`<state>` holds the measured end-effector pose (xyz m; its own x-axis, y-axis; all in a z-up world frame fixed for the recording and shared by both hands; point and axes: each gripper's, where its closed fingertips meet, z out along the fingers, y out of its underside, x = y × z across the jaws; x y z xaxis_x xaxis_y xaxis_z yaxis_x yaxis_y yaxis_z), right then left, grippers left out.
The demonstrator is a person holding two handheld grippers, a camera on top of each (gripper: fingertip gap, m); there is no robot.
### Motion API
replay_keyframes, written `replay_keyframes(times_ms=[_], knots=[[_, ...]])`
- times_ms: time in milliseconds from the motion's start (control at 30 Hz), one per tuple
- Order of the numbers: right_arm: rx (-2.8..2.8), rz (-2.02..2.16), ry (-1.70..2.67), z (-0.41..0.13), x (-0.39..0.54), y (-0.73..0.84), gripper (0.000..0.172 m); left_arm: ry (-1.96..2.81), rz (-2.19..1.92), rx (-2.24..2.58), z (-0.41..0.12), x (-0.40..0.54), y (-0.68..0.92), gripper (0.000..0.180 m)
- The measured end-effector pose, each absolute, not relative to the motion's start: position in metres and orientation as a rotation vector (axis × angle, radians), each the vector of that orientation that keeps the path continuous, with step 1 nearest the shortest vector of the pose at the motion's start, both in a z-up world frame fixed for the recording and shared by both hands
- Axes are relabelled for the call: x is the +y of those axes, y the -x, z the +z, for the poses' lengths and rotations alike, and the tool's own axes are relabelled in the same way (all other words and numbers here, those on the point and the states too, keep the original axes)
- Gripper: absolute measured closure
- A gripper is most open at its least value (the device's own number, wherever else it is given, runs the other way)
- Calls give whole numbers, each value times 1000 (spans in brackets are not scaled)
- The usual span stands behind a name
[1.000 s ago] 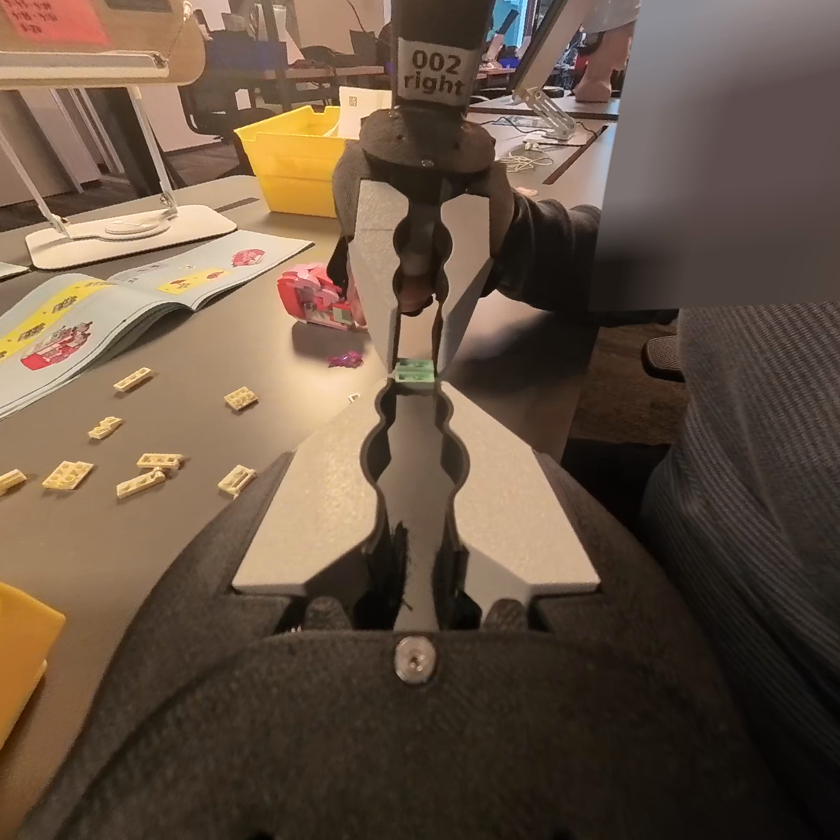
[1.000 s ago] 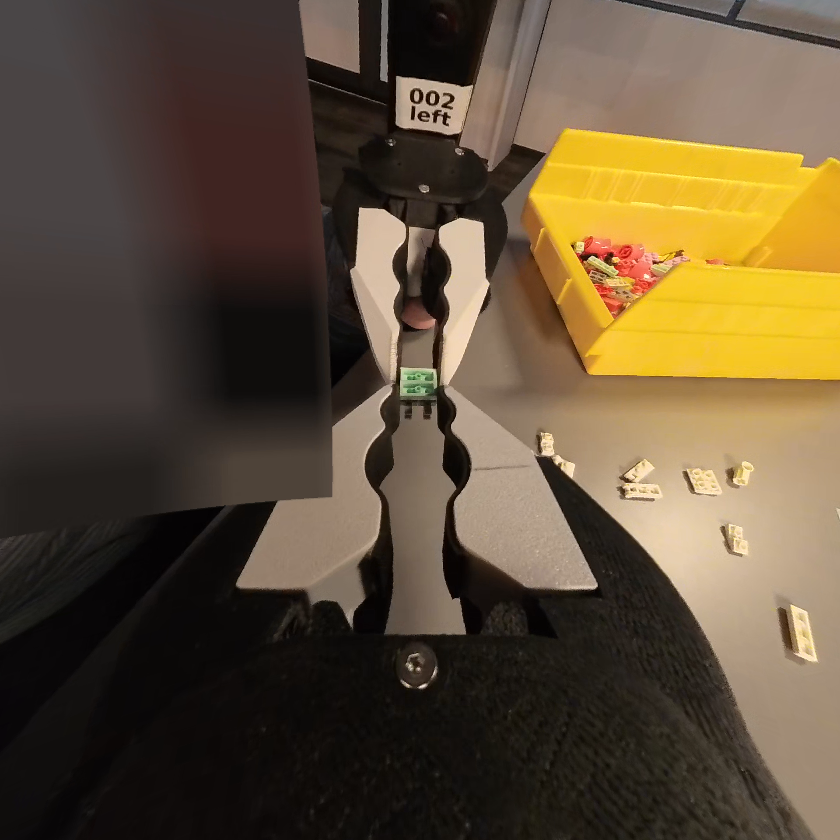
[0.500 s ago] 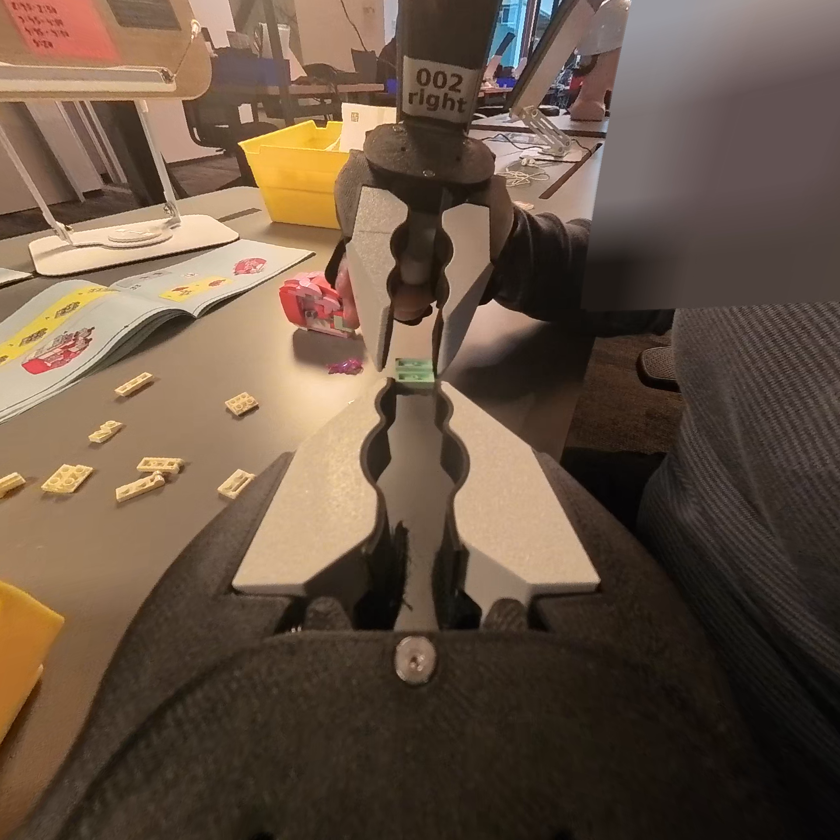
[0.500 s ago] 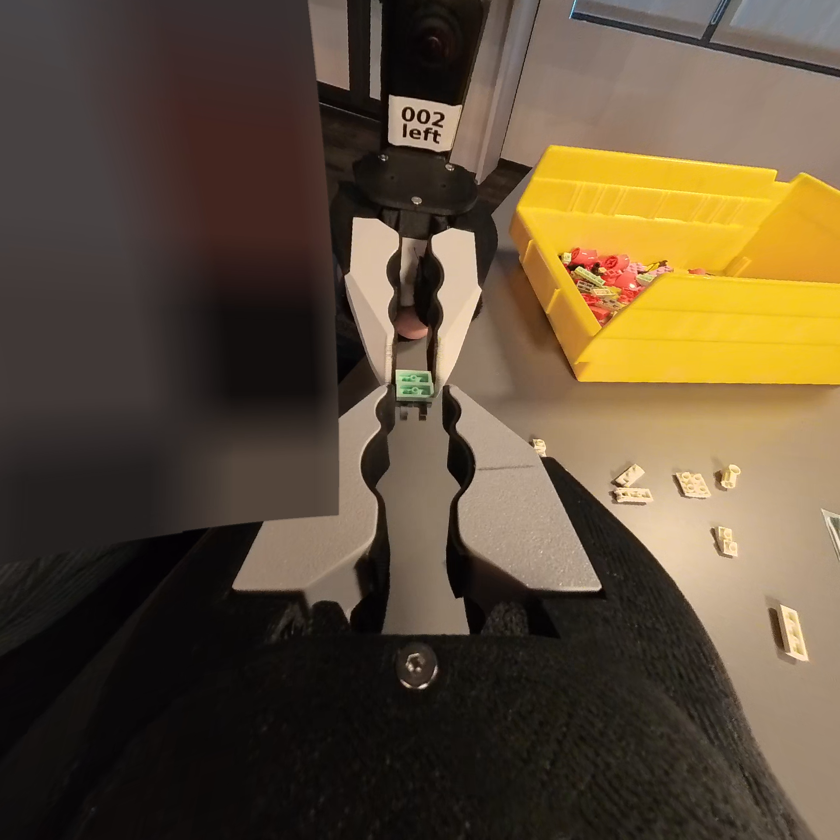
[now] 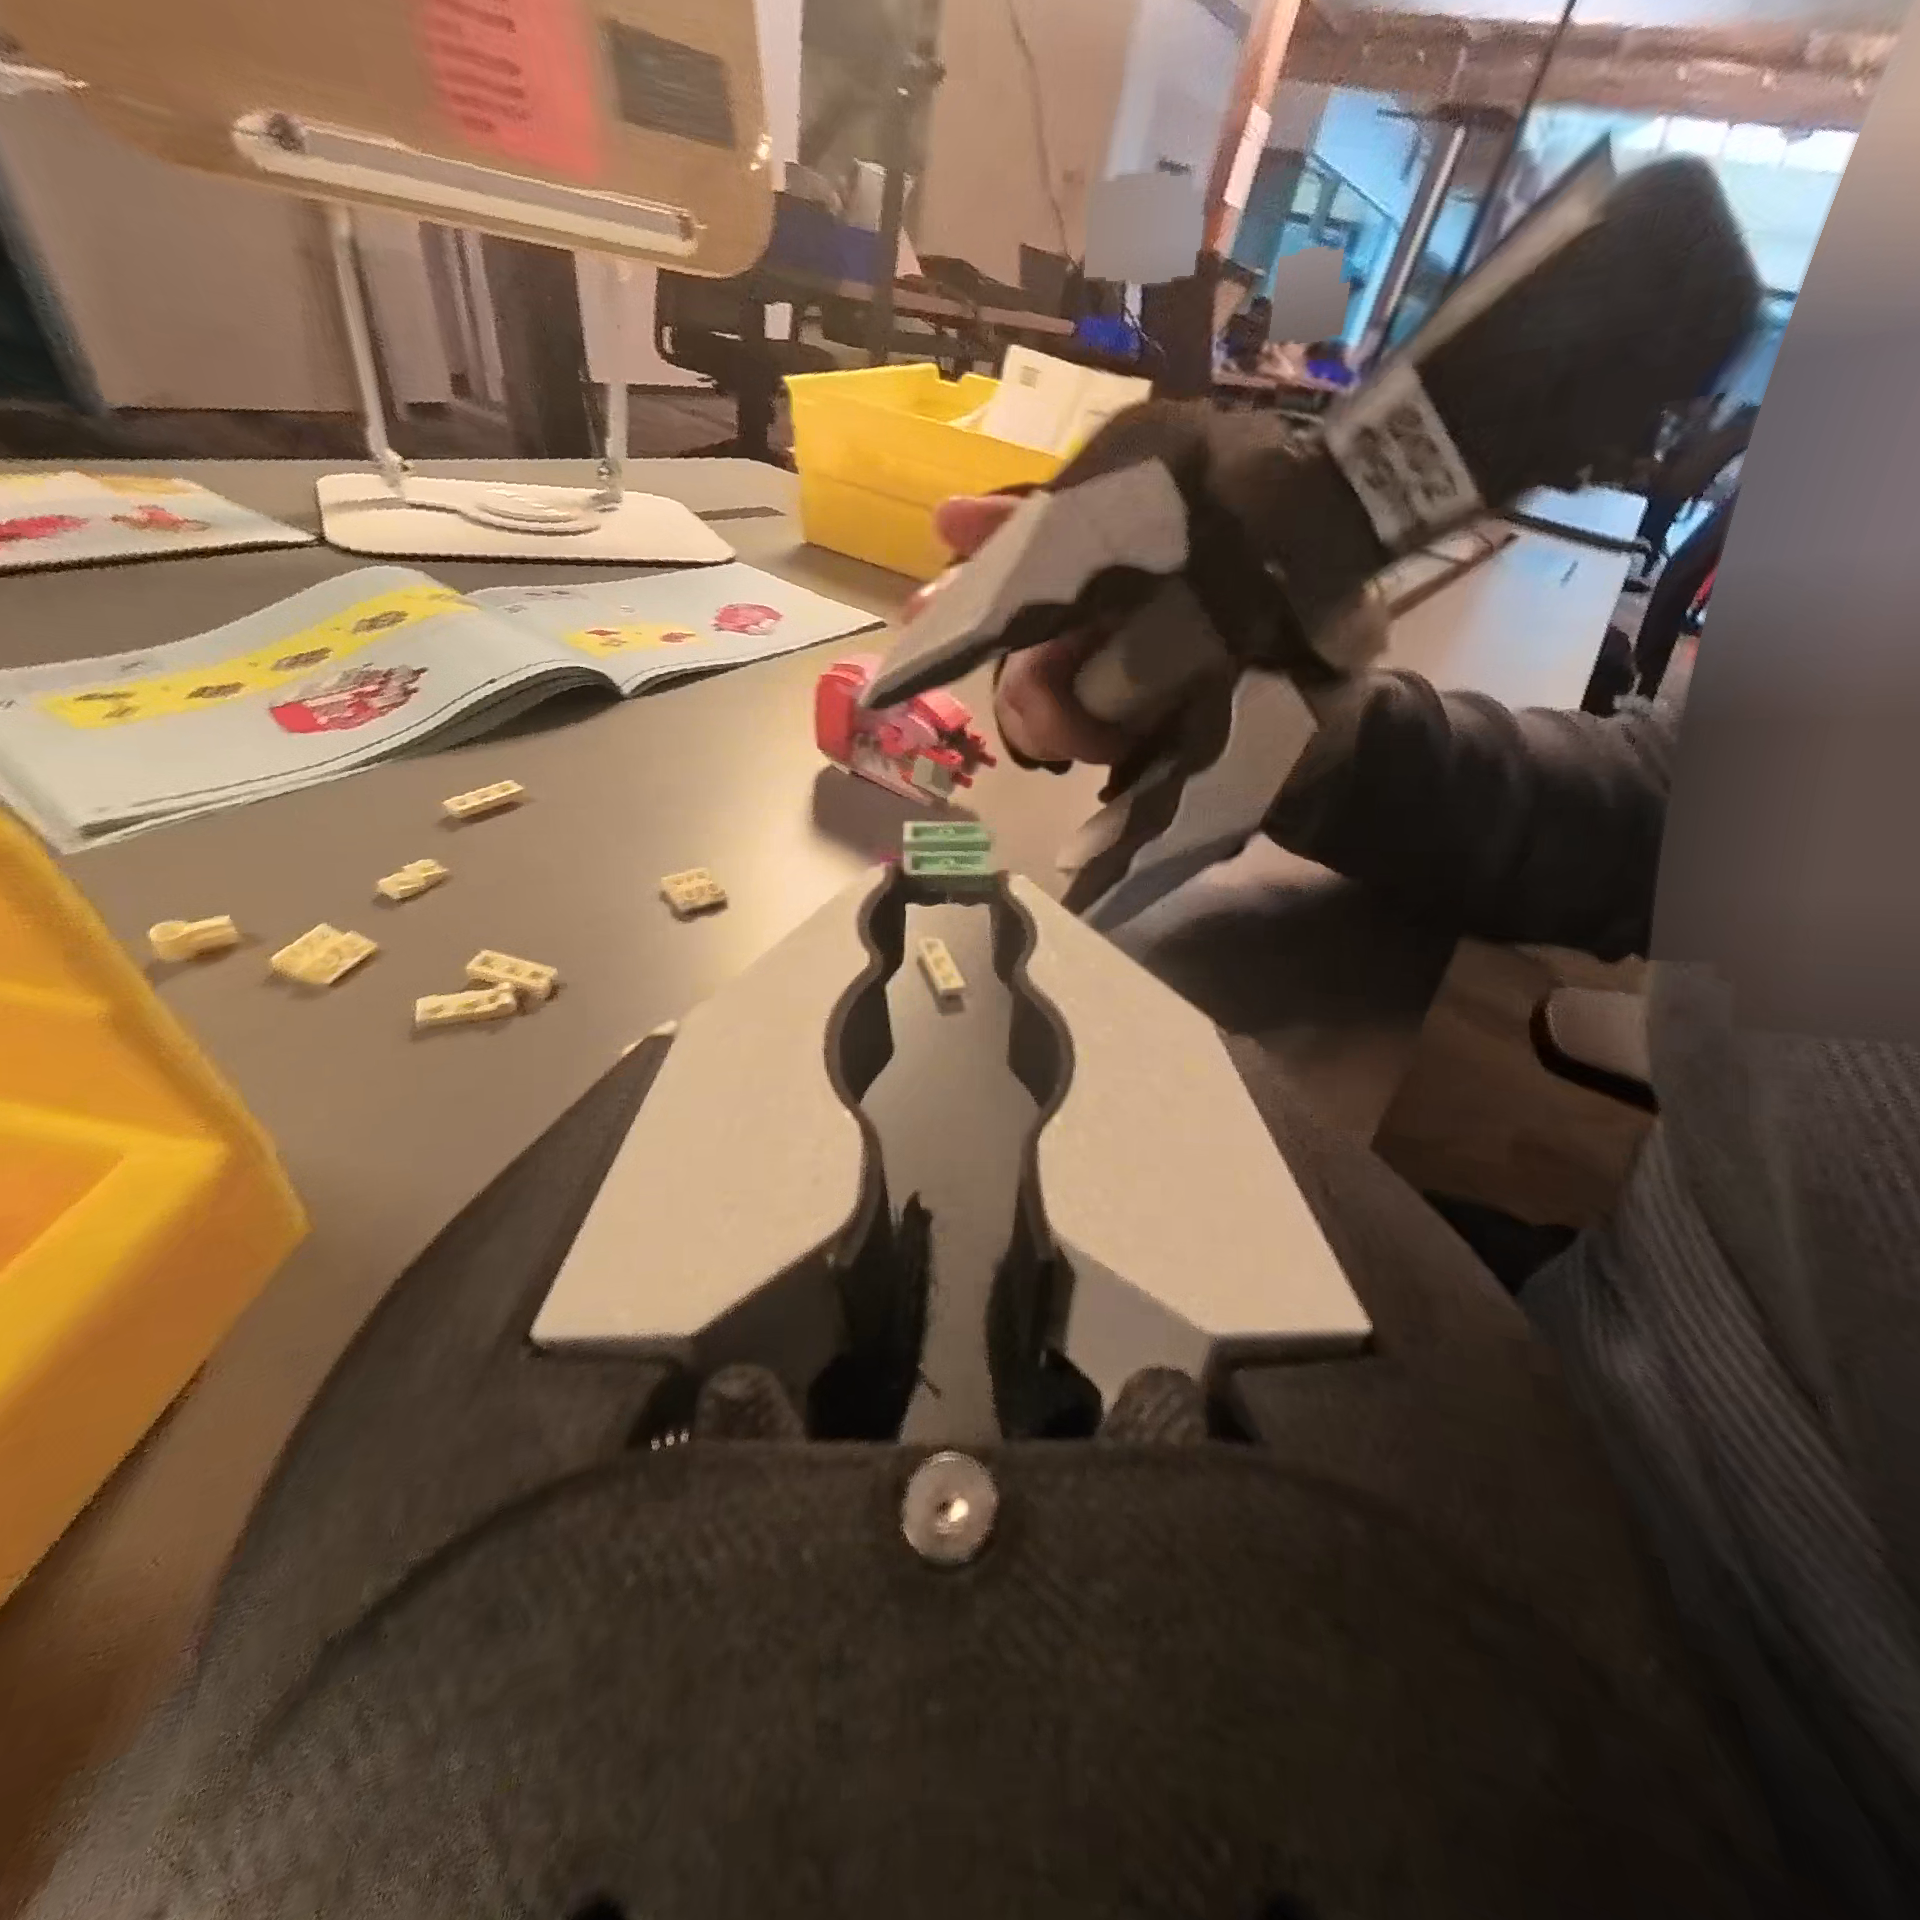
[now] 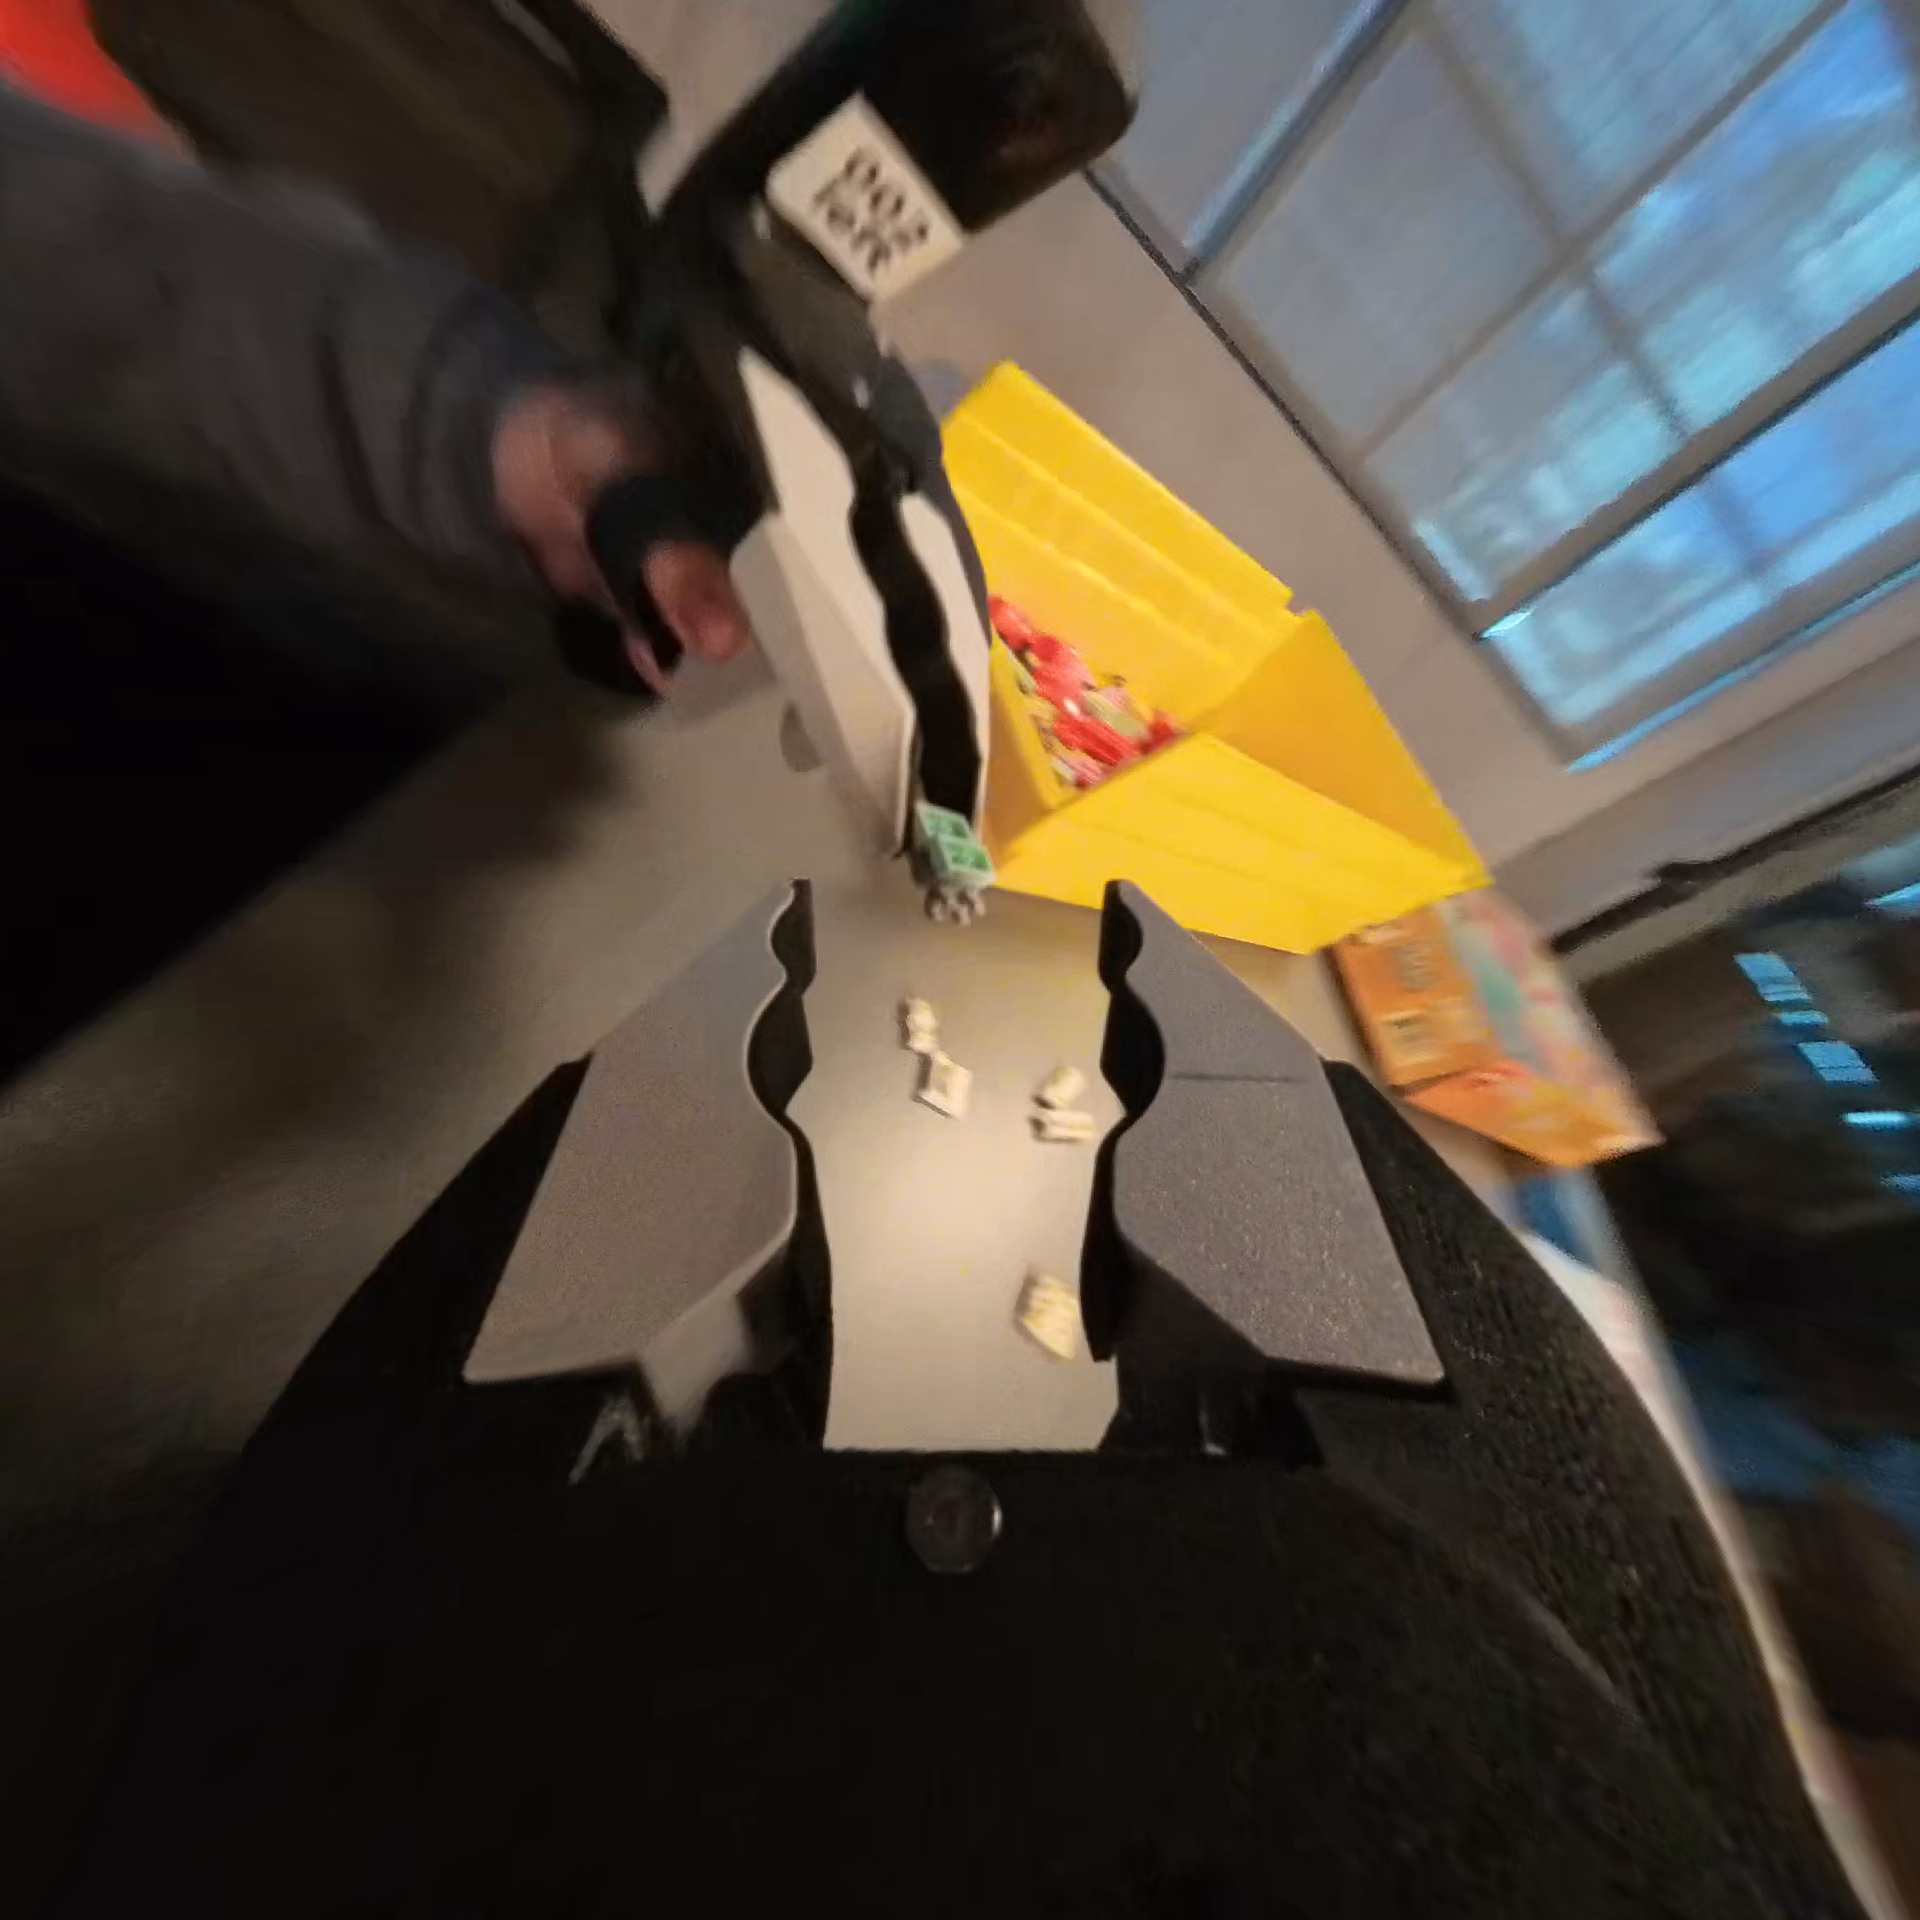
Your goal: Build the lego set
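Green bricks (image 5: 948,854), two small plates stacked as one piece, sit pinched between the fingertips of the left gripper (image 5: 948,883), held above the near right part of a dark grey table (image 5: 582,831). That table is the largest thing in view; it stands in an open office with other desks and chairs far behind it and a many-paned window (image 6: 1621,395) along one wall. Three yellow bins show: one at the near left edge (image 5: 114,1226), one far across the table (image 5: 883,468), and one filled with red and pink pieces (image 6: 1226,748). One white stand (image 5: 520,509) at the far left carries a board overhead. One open instruction booklet (image 5: 416,655) lies left of centre, and one orange box (image 6: 1475,1039) lies blurred at the table's right. The right gripper (image 6: 951,904) has its jaws spread wide with nothing between them; in the left wrist view its upper finger (image 5: 977,613) points down at one red and pink brick model (image 5: 894,727), though whether they touch cannot be told. About eight cream plates (image 5: 322,951) lie scattered to the left, loose and mostly apart, one of them (image 5: 940,966) showing between the left gripper's fingers.
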<state>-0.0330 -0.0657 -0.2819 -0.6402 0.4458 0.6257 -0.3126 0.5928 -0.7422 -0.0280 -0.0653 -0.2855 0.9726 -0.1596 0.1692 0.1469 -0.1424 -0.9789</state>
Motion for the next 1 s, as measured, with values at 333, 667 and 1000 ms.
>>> replay_keyframes(times_ms=[333, 667, 1000], knots=[[-1779, 538, -121, -301, -67, 54, 137, 1750, -243, -65, -294, -60, 36, 165], [-1670, 380, -176, -298, -62, 61, 163, 1770, -243, -94, -297, -58, 38, 165], [-1705, 299, -244, -305, -60, 62, 166, 1826, -252, -113, -306, -57, 39, 166]])
